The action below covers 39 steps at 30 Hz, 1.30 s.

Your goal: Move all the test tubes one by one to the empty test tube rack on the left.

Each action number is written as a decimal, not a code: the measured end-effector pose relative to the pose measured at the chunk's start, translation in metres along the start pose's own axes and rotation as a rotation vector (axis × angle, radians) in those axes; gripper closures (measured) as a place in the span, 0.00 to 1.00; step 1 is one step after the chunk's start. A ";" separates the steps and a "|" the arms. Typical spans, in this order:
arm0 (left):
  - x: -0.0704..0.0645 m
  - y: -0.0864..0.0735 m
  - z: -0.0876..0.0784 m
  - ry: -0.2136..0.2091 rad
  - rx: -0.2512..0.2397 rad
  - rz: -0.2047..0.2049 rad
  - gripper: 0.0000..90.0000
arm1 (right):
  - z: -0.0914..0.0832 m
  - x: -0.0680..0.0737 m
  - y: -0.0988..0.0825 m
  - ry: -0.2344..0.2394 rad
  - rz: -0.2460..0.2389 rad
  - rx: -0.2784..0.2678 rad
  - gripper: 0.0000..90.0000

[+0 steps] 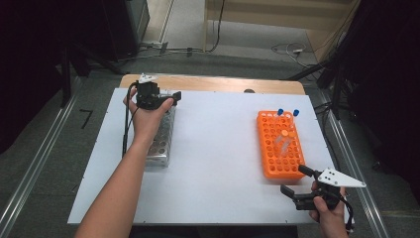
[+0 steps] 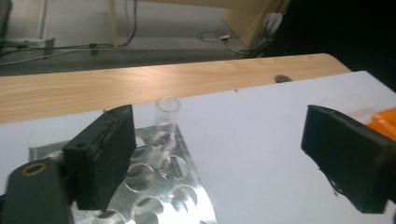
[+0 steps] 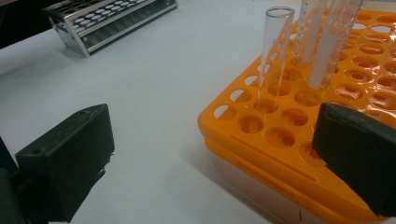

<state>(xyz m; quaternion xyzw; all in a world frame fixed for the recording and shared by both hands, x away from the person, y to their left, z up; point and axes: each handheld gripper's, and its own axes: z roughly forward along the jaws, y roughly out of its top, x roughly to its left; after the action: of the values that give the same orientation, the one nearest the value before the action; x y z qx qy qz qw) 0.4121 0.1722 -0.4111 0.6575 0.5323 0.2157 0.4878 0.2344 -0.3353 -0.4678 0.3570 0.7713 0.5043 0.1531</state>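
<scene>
My left gripper (image 1: 168, 99) is over the far end of a metal tube rack (image 1: 161, 148) at the left of the white board, with its jaws open and nothing between them (image 2: 219, 135). Just beyond the jaws a clear open tube (image 2: 167, 116) stands upright in that metal rack (image 2: 182, 196). At the near right, my right gripper (image 1: 296, 181) stands open beside the front corner of an orange tube rack (image 1: 265, 163). In the right gripper view its jaws (image 3: 215, 135) are empty, and the orange rack (image 3: 252, 140) holds a clear tube (image 3: 275, 51) and two frosted tubes (image 3: 327, 42).
A white board (image 1: 223, 148) covers the wooden table (image 1: 213, 83). Two blue caps (image 1: 288, 112) show at the orange rack's far end. Cables lie on the floor behind the table, and metal rails run along both sides.
</scene>
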 end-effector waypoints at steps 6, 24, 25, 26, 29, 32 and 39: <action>-0.016 -0.010 -0.020 -0.047 -0.018 0.039 0.00 | 0.001 0.000 0.001 -0.006 -0.003 0.004 0.00; -0.063 -0.049 -0.081 -0.120 -0.094 0.155 0.00 | 0.004 -0.001 0.002 -0.017 0.006 0.019 0.00; -0.065 -0.052 -0.084 -0.111 -0.098 0.169 0.00 | 0.005 -0.001 0.002 -0.017 0.002 0.017 0.00; -0.066 -0.055 -0.087 -0.112 -0.102 0.172 0.00 | 0.005 -0.001 0.002 -0.017 0.001 0.018 0.00; -0.070 -0.063 -0.095 -0.108 -0.111 0.178 0.00 | 0.005 -0.001 0.002 -0.017 0.001 0.020 0.00; -0.072 -0.072 -0.104 -0.114 -0.121 0.174 0.00 | 0.005 -0.001 0.003 -0.017 0.002 0.022 0.00; -0.077 -0.088 -0.122 -0.117 -0.130 0.178 0.00 | 0.007 -0.001 0.004 -0.019 0.005 0.024 0.00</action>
<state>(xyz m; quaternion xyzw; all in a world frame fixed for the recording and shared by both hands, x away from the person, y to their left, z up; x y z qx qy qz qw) 0.2446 0.1489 -0.4171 0.6807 0.4273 0.2534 0.5384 0.2411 -0.3306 -0.4680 0.3656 0.7748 0.4919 0.1550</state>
